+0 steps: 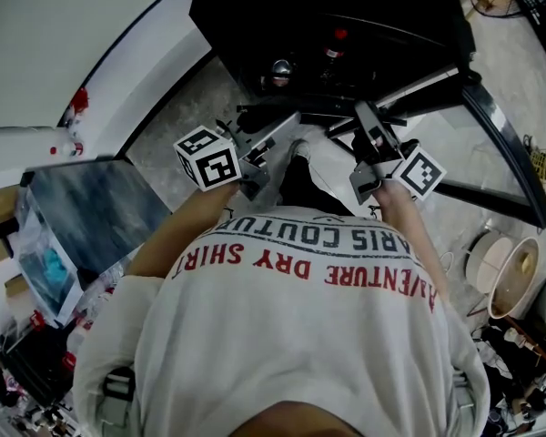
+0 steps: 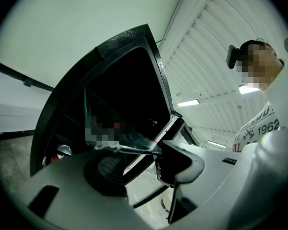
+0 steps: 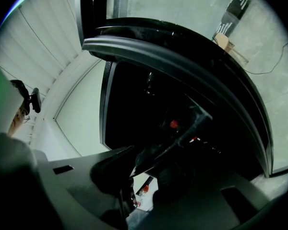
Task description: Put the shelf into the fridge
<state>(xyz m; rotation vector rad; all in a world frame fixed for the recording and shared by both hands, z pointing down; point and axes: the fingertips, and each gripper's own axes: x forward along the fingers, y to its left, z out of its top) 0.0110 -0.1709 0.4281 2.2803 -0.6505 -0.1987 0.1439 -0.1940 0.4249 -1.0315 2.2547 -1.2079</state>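
left gripper (image 2: 137, 157): jaws wide, shelf (image 2: 134, 137) edge between (glass) | right gripper (image 3: 151, 164): clamped on shelf

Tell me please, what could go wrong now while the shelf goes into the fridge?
The left gripper is open around the edge of the shelf, so only the right gripper clamps it: the shelf may tilt or slip out. A red-capped bottle stands inside the fridge; the shelf's far edge might knock it.

fridge (image 1: 255, 7): black
shelf (image 2: 134, 139): clear glass
marker cubes (image 1: 207, 157): black-and-white square patterns
shirt (image 1: 291, 335): white, with red and dark lettering
bottle cap (image 1: 339, 35): red
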